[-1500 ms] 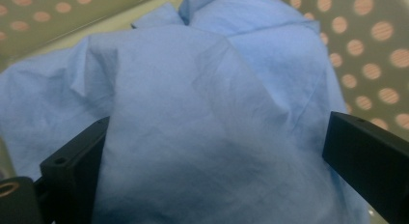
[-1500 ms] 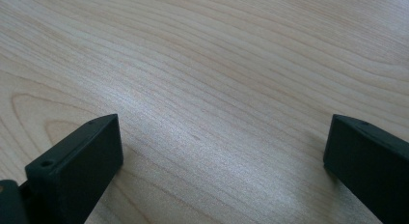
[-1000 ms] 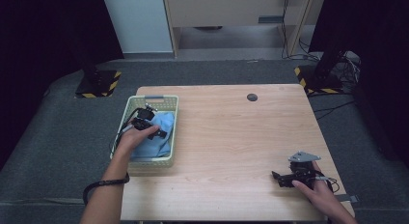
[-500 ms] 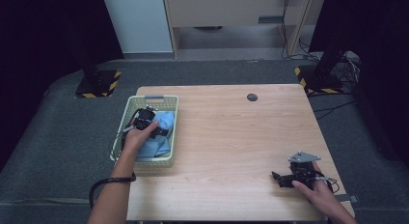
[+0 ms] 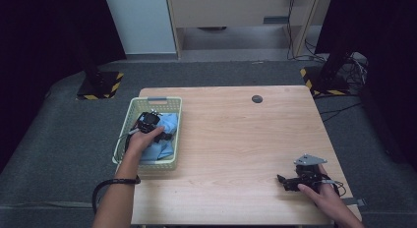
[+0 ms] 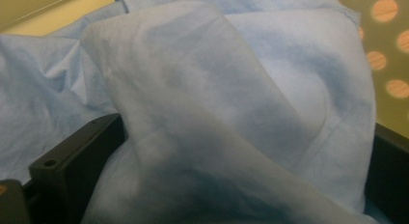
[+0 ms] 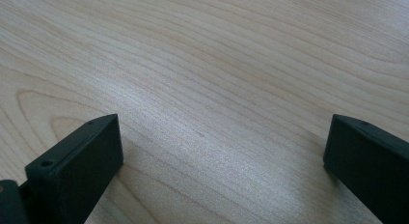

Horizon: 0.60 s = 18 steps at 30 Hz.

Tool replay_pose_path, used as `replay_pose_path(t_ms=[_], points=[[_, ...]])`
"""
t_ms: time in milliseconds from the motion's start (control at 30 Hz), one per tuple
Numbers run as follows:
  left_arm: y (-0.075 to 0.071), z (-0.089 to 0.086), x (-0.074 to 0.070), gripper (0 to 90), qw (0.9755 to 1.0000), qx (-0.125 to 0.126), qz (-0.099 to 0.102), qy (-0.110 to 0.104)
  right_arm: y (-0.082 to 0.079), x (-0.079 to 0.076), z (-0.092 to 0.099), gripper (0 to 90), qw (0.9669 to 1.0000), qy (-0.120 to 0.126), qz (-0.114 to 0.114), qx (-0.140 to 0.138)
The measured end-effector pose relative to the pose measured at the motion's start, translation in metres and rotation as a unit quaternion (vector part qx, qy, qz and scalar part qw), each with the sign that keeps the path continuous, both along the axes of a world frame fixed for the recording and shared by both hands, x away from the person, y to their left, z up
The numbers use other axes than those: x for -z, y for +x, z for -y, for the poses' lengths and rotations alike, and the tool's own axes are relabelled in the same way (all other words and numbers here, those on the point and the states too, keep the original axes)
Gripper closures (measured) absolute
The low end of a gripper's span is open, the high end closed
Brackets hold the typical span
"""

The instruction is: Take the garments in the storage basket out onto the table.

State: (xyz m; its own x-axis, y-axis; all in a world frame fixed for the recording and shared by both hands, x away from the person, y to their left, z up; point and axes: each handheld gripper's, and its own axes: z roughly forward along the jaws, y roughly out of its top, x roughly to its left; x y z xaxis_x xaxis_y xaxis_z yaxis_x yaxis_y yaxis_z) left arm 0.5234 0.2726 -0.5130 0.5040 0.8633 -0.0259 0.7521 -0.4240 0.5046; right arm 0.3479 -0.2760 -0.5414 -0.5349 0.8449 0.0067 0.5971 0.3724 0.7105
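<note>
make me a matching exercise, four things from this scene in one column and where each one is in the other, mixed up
Things:
1. cloth
2. basket
3. right gripper
4. dark disc

Places:
a. near right part of the table, fingers wide apart over bare wood
b. left edge of the table
c. far side of the table, near the middle
d. inside the basket, bunched between the left gripper's fingers

Pairs: 1-d, 2-b, 3-a, 4-c
</note>
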Motion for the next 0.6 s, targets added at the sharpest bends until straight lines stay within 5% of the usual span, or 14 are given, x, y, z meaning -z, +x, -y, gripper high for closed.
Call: replay_pose_path(t_ms=[600], points=[[0.0011, 0.0045, -0.0002, 0.0, 0.9997, 0.005, -0.009, 0.024, -0.0003, 0.0000, -0.0002, 0.5, 1.0000, 0.000, 0.000, 0.001]])
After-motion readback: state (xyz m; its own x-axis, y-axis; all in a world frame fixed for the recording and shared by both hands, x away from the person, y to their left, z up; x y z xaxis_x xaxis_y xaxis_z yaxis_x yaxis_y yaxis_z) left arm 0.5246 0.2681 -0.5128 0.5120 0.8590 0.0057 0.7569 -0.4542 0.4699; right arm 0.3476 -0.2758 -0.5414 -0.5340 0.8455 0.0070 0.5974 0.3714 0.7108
